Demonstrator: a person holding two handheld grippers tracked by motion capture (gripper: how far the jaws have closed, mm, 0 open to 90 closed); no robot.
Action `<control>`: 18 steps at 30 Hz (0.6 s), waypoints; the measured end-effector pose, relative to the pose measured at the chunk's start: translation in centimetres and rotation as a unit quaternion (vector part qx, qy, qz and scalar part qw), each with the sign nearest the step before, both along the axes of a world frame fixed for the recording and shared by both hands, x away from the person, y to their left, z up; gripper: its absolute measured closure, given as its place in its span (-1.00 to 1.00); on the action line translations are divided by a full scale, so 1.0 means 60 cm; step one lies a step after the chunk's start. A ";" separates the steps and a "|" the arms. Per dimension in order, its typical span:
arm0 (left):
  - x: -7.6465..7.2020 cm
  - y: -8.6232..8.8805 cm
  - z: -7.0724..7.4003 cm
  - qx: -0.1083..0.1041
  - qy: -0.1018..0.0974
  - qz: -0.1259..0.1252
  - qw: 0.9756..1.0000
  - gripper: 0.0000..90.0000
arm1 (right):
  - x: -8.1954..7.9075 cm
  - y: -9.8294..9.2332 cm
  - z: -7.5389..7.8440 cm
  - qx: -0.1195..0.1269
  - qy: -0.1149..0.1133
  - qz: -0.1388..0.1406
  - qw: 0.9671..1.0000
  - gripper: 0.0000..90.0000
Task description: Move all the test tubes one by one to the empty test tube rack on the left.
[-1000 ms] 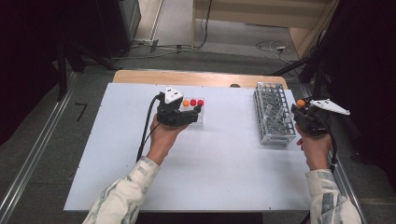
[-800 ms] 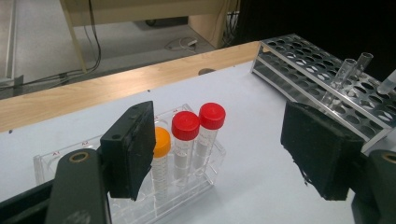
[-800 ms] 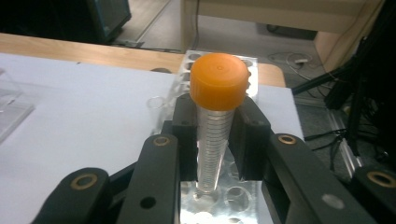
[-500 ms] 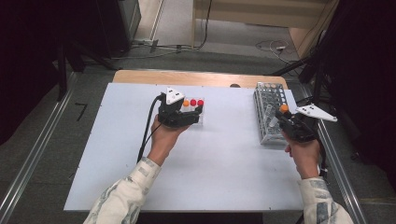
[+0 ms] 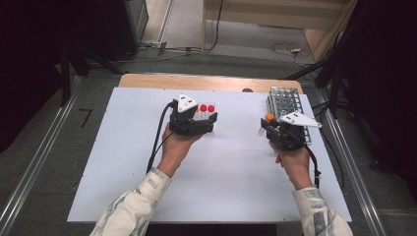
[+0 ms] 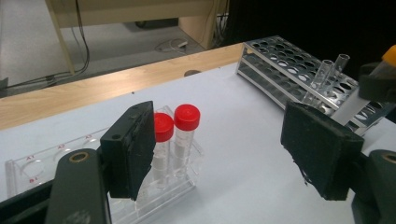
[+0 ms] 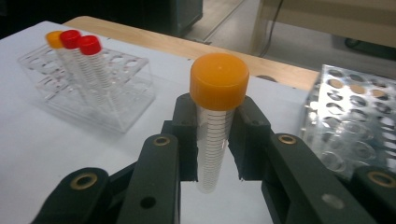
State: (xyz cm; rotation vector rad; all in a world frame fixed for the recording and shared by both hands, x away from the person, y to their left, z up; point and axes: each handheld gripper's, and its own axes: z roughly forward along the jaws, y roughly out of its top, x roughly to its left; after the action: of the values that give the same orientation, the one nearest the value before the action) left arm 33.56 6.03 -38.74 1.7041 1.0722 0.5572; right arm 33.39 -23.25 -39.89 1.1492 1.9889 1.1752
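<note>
My left tool sits by the clear rack, and its jaws stand open with nothing between them. One jaw is just beside the rack's near end. Two red-capped tubes stand up straight in the rack, just past that jaw.

My right tool is closed tight on the orange-capped tube. It hangs above the table, between the clear rack and the metal rack. The tube stands up between the jaws. Its long side runs up and down, with the orange cap on top and the tip pointing down at the table.

I think I am carrying this tube over to the clear rack, where another orange-capped tube stands with the red ones. Next I must bring the tip over an empty hole, keep the tube straight, lower it in, and only then let go.
</note>
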 end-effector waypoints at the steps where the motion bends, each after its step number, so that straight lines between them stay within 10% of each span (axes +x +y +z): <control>1: -0.001 -0.001 0.000 0.001 0.000 -0.001 1.000 -0.41 | -0.001 0.007 -0.003 0.000 0.001 0.005 1.000 0.57; 18: -0.012 -0.044 -0.007 0.000 0.010 -0.045 0.999 -0.41 | -0.011 0.122 -0.035 -0.008 0.019 0.071 0.997 0.57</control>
State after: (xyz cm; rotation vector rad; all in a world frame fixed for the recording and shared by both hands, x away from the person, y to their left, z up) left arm 32.83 3.38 -39.14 1.7520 1.0038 0.4853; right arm 32.70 -15.93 -41.98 1.0439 2.1354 1.2146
